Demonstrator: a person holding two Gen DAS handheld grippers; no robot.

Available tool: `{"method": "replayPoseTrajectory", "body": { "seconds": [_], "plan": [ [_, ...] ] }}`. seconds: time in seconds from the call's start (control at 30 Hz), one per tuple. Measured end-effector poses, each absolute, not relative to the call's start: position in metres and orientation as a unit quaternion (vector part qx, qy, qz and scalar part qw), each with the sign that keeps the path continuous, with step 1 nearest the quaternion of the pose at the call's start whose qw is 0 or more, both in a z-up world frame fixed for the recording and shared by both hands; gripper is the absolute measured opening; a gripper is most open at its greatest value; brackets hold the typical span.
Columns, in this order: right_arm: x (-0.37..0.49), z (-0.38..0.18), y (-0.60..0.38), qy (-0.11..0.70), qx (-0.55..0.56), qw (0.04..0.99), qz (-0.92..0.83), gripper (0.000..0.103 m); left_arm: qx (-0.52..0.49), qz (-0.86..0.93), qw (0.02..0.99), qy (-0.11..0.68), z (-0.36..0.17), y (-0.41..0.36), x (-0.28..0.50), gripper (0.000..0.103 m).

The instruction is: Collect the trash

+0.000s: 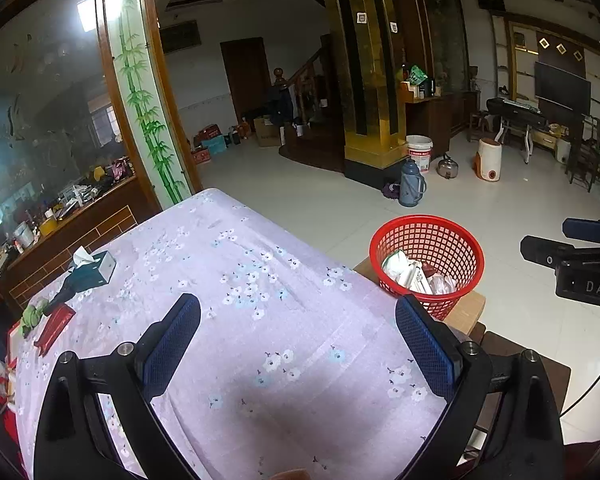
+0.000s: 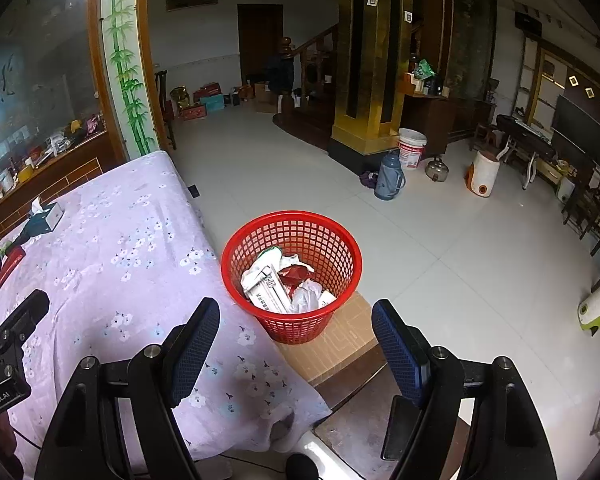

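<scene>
My right gripper [image 1: 580, 264] shows only partly at the right edge of the left wrist view, so how its jaws stand cannot be told there, and my left gripper [image 2: 8, 356] is likewise cut off at the left edge of the right wrist view. The trash [image 2: 288, 286] in the red basket [image 2: 236, 276] is a crumpled heap whose lower pieces are hidden, and its print is too small to read. The cardboard box [image 2: 340, 344] under the basket is partly covered by it and by the table [image 2: 112, 248] cloth.

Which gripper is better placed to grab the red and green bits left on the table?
Probably the left gripper. It hangs open over the table, and the red and green bits lie on its side. The right gripper, also open, faces the basket.
</scene>
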State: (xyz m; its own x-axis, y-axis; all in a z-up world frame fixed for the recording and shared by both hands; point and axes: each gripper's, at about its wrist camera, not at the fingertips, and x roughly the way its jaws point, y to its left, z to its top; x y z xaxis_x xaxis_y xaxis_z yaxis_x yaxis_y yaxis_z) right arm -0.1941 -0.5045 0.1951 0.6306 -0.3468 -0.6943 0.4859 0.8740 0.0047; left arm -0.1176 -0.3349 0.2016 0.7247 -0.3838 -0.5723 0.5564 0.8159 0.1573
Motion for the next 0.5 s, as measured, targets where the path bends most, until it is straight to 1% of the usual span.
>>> {"method": "replayPoseTrajectory", "body": {
  "seconds": [0.5],
  "plan": [
    [-0.1922,0.1915,-0.5055,0.369,0.095,0.894,-0.235,0.082,0.163,-0.265,0.911,0.271,0.1973,-0.3348,-0.1222,0.097]
  ]
}}
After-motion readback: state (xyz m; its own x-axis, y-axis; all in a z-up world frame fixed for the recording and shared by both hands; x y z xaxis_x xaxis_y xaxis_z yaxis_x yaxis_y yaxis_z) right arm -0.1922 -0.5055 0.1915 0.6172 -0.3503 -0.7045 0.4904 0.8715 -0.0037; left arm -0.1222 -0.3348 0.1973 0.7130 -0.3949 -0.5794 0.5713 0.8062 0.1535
